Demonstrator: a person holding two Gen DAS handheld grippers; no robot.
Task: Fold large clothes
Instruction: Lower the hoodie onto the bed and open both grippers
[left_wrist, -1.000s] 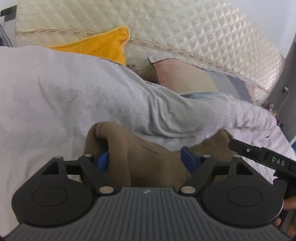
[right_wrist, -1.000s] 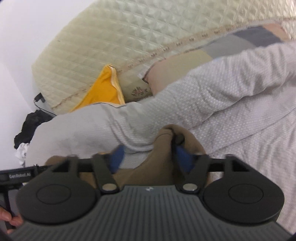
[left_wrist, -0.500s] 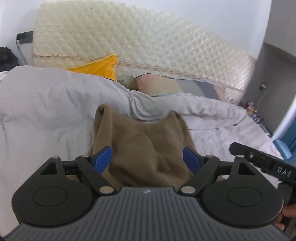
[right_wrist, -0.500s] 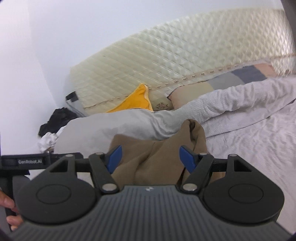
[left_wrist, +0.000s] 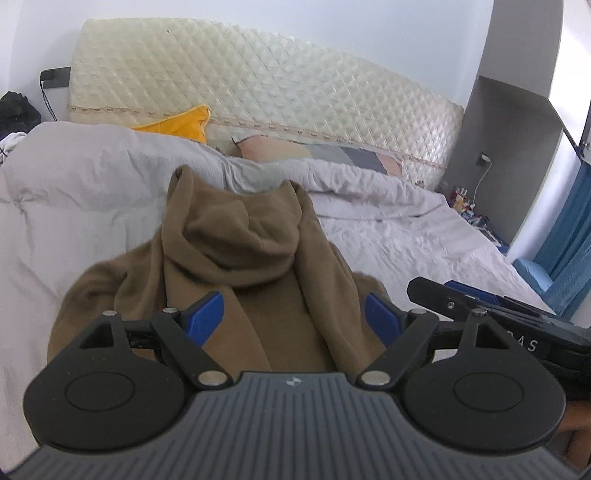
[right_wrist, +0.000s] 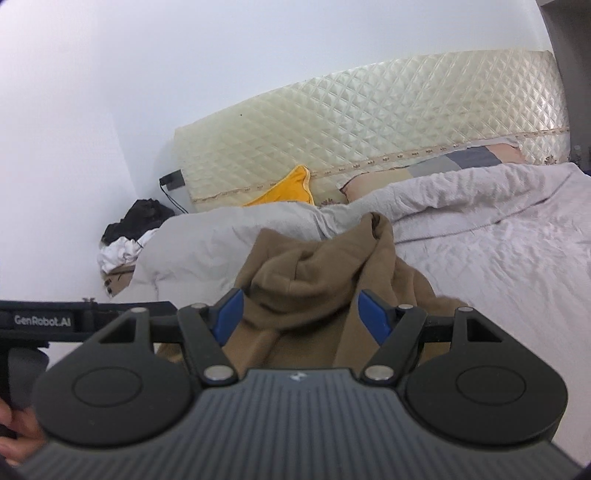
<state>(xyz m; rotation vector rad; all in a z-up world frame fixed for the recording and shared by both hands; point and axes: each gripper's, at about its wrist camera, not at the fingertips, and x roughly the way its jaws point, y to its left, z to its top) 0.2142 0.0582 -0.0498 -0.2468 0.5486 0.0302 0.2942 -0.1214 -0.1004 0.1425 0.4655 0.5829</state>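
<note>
A brown hooded garment (left_wrist: 255, 266) lies on the bed, its hood bunched toward the headboard and its two shoulder corners pointing up. It also shows in the right wrist view (right_wrist: 317, 295). My left gripper (left_wrist: 293, 319) is open and empty, held above the near part of the garment. My right gripper (right_wrist: 301, 317) is open and empty too, above the same garment. The other gripper's black body (left_wrist: 517, 325) shows at the right of the left wrist view.
A grey duvet (left_wrist: 81, 192) is heaped on the bed's left. Pillows, one orange (left_wrist: 177, 123) and one patchwork (left_wrist: 314, 151), lean on a quilted cream headboard (left_wrist: 277, 85). Dark clothes (right_wrist: 144, 218) sit in the corner. A blue curtain (left_wrist: 569, 236) hangs right.
Both grippers let go of the brown garment's shoulder corners, opened, and pulled back and up. The garment now lies spread on the bed with more of it in view.
</note>
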